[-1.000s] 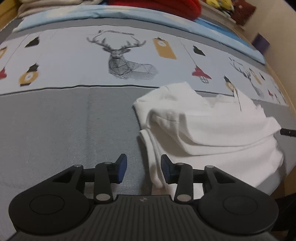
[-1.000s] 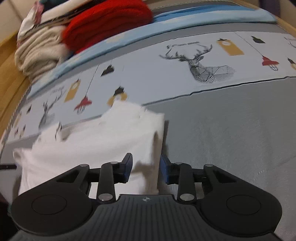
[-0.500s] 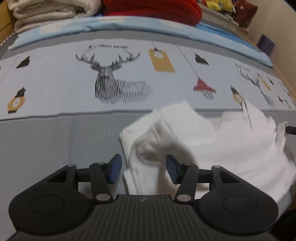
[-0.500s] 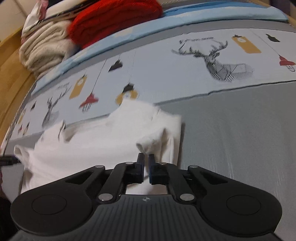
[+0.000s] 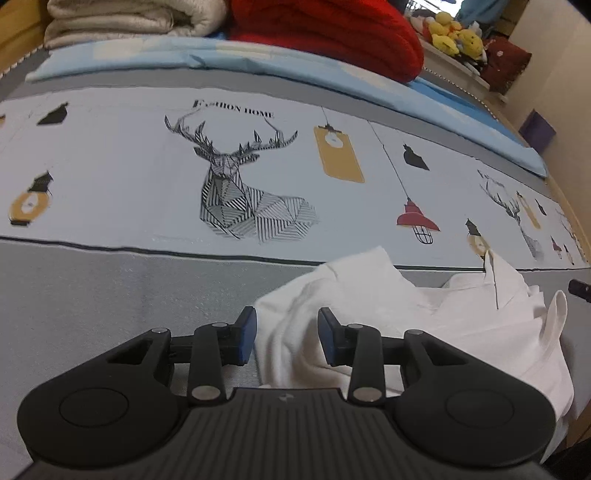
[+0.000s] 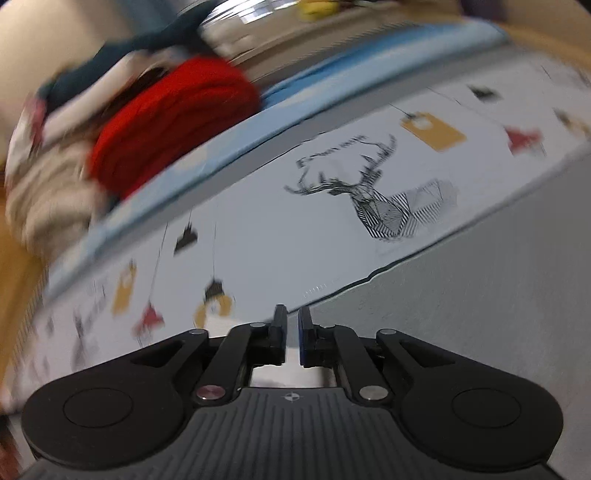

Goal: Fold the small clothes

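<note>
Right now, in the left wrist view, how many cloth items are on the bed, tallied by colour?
White garment: 1
Red knit: 1
Cream blanket: 1
Total: 3

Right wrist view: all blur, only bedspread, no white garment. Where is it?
Observer: The left wrist view has it. The white garment lies on the grey band of the bedspread, low and right of centre.
Operator: Left gripper on it?
Observer: The left gripper straddles the garment's near left edge. Its jaws have just been closing, but a gap shows and the pads are not pressing.
Operator: Folded?
Observer: No. It is bunched, with a flap sticking up at its right end.
</note>
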Demonstrator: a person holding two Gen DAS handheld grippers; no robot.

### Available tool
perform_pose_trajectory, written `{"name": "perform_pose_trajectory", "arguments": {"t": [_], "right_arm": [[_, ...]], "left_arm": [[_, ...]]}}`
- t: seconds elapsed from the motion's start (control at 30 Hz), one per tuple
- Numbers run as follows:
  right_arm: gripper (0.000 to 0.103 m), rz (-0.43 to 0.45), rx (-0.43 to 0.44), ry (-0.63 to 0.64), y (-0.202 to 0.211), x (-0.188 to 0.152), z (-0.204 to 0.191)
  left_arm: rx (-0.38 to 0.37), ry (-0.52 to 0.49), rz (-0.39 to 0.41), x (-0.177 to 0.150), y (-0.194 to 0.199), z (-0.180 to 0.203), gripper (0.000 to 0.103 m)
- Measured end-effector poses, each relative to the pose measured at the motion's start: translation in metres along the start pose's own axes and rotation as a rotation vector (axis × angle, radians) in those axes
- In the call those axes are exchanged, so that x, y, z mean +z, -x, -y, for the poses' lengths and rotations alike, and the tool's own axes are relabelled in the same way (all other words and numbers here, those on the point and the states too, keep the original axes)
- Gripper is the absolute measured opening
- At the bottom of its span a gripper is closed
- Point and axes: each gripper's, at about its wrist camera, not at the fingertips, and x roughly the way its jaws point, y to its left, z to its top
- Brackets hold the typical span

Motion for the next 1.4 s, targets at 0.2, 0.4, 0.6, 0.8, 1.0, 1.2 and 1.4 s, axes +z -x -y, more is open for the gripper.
{"name": "perform_pose_trajectory", "arguments": {"t": [0.2,0.4,0.6,0.8,1.0,1.2,1.4], "right_arm": [[0.037,-0.132,0.046,0.228,-0.002,-0.027,-0.015],[0.038,-0.147,-0.021,0.387,-0.02,-0.037,-0.044],[0.031,-0.089,-0.024,0.393,-0.03,-0.03,-0.056],[0.022,-0.123,0.025,0.433,-0.036,-0.033,-0.064],[0.029,-0.157,0.023,0.443,-0.041,-0.034,-0.061],[0.038,-0.184,-0.007,0.533,-0.049,-0.045,-0.068],[0.041,-0.153,-0.046,0.51,-0.052,-0.038,-0.065]], "left_arm": [[-0.001,-0.051,-0.063,-0.007,-0.004,0.0,0.055],[0.024,-0.095,-0.061,-0.008,-0.017,0.011,0.055],[-0.01,-0.124,-0.022,-0.003,-0.02,0.02,0.028],[-0.033,-0.127,-0.016,-0.001,-0.016,0.016,0.02],[-0.037,-0.127,-0.032,0.0,-0.018,0.015,0.02],[-0.03,-0.152,-0.047,-0.001,-0.023,0.018,0.02],[-0.027,-0.157,-0.047,-0.001,-0.024,0.018,0.02]]}}
